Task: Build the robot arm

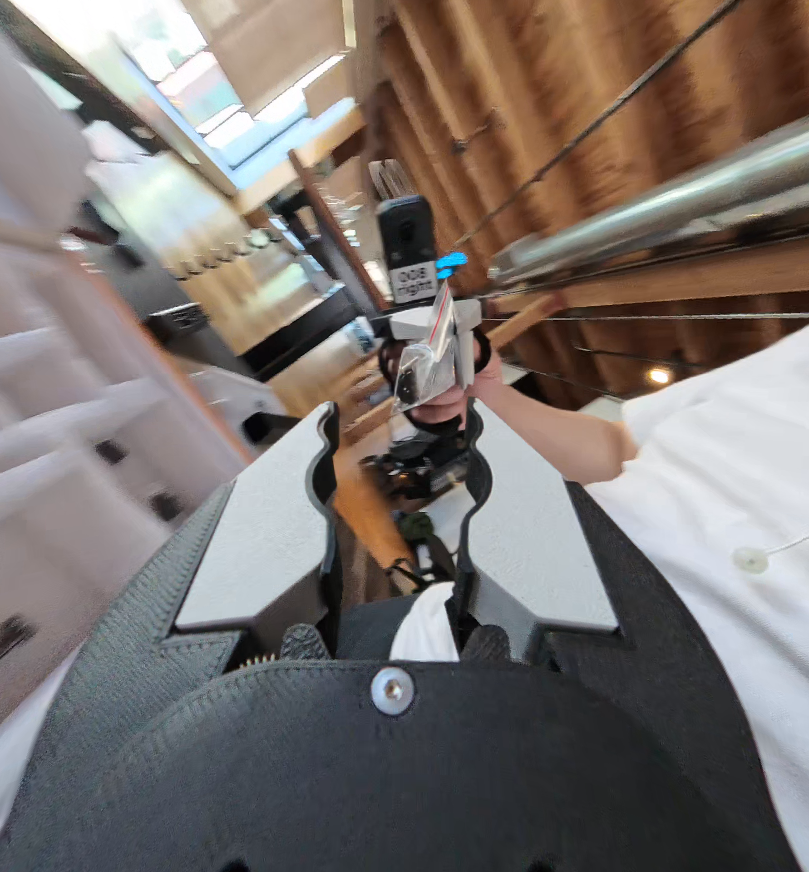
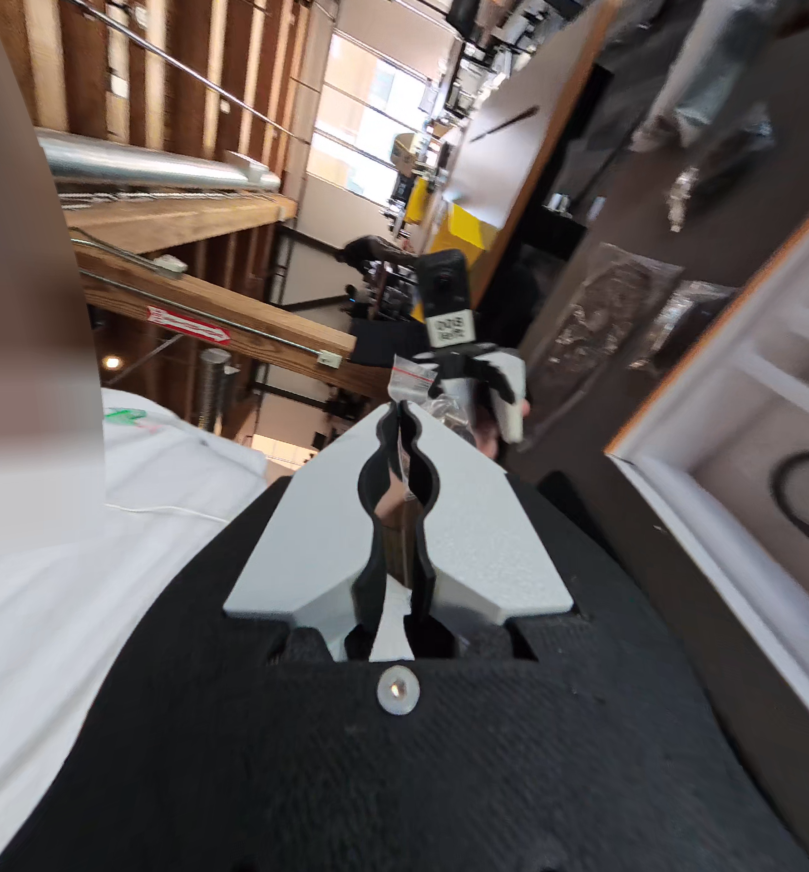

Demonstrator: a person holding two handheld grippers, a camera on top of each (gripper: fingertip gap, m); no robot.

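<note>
Clear plastic zip bag [image 2: 409, 380], holding small dark and metallic parts, hung in mid-air between the two devices, well above any worktop. The right hand-held gripper [image 2: 400, 410] was closed almost fully, its fingertips pinching the bag's top edge just below the red seal strip; the same bag [image 1: 424, 363] showed in the left wrist view, dangling in front of that gripper [image 1: 428, 339] and the hand [image 1: 445, 401] carrying it. The left hand-held gripper [image 1: 400, 415] stood wide open with nothing between its fingers, aimed at the bag from near but not touching it. In progress terms, the bag was already lifted and held by one side only; the other side had no grip. A white box [image 2: 733, 476] with a coiled black cable [image 2: 803, 500] lay to the right, and a white shirt [image 1: 723, 542] filled the near right. Motion blur hid finer detail.
</note>
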